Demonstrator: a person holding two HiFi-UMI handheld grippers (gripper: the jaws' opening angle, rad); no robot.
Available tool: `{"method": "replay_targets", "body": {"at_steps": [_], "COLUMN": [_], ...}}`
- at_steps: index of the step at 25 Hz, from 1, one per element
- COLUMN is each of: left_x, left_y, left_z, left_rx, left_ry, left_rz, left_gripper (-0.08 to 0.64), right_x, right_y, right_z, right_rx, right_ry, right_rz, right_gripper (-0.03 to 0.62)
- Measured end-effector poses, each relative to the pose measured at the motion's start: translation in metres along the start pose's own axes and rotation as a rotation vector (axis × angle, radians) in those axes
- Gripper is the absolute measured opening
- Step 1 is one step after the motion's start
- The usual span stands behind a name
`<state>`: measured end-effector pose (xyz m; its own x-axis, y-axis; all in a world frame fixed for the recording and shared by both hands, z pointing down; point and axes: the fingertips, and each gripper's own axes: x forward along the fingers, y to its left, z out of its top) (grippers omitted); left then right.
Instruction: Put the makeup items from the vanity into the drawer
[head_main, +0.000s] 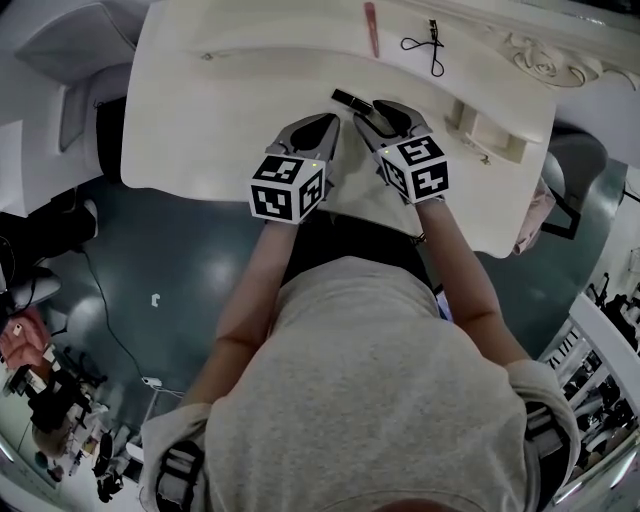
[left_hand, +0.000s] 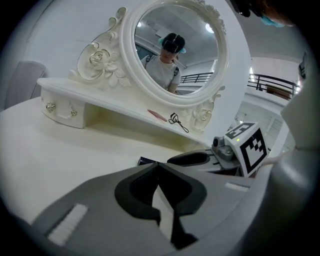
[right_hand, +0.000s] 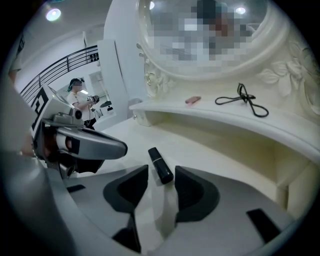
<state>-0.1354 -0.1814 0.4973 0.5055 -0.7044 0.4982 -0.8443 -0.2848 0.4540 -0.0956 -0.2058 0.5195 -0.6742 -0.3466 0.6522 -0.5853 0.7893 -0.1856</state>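
A black lipstick tube (right_hand: 157, 159) lies flat on the cream vanity top (head_main: 220, 110). Its near end rests between the fingertips of my right gripper (right_hand: 161, 173), which stands open with a gap on each side of the tube. In the head view the tube (head_main: 350, 99) pokes out just beyond my right gripper (head_main: 372, 112). Close on the left is my left gripper (head_main: 329, 123), its tips meeting and nothing held. In the left gripper view my left gripper (left_hand: 158, 168) is shut, with the tube's end (left_hand: 145, 161) just past it.
On the raised shelf lie a pink stick (head_main: 371, 28) and a black eyelash curler (head_main: 432, 48). An oval mirror (left_hand: 175, 50) in a carved frame stands above. A small drawer with knobs (left_hand: 62, 112) sits under the shelf's left end. The vanity's front edge is near my body.
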Motion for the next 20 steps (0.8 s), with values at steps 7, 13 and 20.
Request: {"method": "replay_targets", "body": {"at_steps": [7, 13, 20], "left_x": [0.007, 0.009, 0.007], "left_y": [0.007, 0.007, 0.005], "left_z": [-0.001, -0.003, -0.006], "left_rx": [-0.024, -0.024, -0.01], "left_ry": [0.006, 0.02, 0.031], "left_rz": [0.004, -0.007, -0.02], "left_gripper": [0.009, 0.009, 0.009], "right_x": [0.009, 0.013, 0.01], "right_y": [-0.005, -0.005, -0.004], "right_z": [-0.005, -0.006, -0.006], "right_rx": [-0.051, -0.076, -0.101], "right_ry": [0.052, 0.068, 0.081], "right_rz": [-0.029, -0.038, -0.063], "right_gripper": [0.133, 0.124, 0.107]}}
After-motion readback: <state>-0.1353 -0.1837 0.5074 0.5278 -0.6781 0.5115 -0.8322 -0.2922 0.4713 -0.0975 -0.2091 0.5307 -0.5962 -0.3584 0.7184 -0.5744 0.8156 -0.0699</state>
